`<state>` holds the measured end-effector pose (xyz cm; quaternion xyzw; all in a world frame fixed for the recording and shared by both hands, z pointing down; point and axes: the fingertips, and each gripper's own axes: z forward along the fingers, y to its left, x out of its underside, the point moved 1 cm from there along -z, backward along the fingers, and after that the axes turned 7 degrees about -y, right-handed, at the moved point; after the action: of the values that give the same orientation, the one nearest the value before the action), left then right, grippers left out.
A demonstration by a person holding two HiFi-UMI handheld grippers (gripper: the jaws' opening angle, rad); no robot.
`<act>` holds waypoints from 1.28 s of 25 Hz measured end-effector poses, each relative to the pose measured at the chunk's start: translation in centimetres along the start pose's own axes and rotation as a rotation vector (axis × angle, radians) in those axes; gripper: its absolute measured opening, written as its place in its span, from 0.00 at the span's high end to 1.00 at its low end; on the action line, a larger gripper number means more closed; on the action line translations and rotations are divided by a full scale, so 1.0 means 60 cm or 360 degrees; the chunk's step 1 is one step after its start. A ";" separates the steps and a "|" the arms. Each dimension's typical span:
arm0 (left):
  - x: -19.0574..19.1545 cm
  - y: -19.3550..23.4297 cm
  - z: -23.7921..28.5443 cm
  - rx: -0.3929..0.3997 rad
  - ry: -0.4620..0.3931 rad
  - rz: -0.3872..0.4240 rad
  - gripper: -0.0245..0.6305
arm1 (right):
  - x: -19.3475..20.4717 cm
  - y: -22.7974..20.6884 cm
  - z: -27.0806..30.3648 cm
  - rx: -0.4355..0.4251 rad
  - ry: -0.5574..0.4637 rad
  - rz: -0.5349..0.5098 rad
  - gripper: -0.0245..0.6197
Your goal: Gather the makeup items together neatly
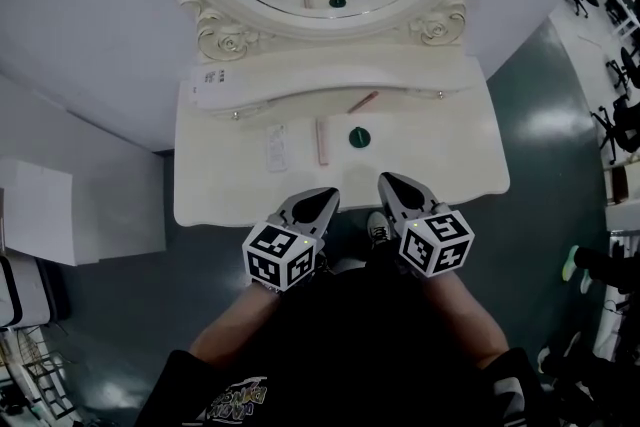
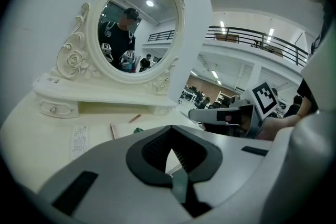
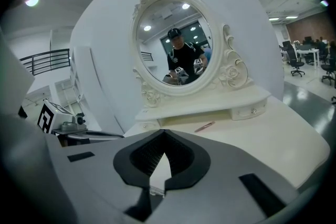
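Evidently the gathering is yet to begin. Seen from the head view, the cream dressing table (image 1: 450,155) holds makeup items lying apart from one another. Near the table's middle sits a small green round pot (image 1: 359,137). Just beside it, at its 9 o'clock, lies a pale pink stick (image 1: 322,141). Further out at 9 o'clock lies a flat white packet (image 1: 276,147), perhaps a sample sachet; the print is too small to tell. At the pot's 12 o'clock a slim pink pencil (image 1: 362,101) lies slanted, close under the raised shelf (image 1: 400,75). On that shelf, at 10 o'clock, rests a white tube (image 1: 215,85).

The left gripper (image 1: 322,201) and the right gripper (image 1: 392,185) hover side by side at the table's near edge, at 6 o'clock. Both have their jaws closed together, with nothing between them.

All the items probably need bringing together, the pencil and the tube from furthest off. The shelf's overhang and the oval mirror (image 1: 225,35) behind it may crowd a reach for the pencil. Otherwise the tabletop between the grippers and the items is bare.
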<state>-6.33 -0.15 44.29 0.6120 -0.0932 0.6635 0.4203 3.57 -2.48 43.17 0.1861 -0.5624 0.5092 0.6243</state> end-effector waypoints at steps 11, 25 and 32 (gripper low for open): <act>-0.005 0.001 0.055 -0.0107 -0.0006 -0.0042 0.95 | -0.025 -0.073 0.033 -0.0070 0.0068 -0.0027 0.92; 0.010 0.022 0.103 -0.0326 -0.0007 -0.0130 0.95 | -0.027 -0.181 0.148 -0.0200 0.0247 -0.0347 0.92; 0.031 0.030 0.127 -0.0429 -0.0017 -0.0207 0.95 | 0.003 -0.223 0.236 -0.0338 0.0421 -0.0827 0.92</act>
<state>-1.77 -5.31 48.42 0.5581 -0.1438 0.6131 0.5402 7.57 -19.34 52.11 0.1895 -0.4599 0.2908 0.8173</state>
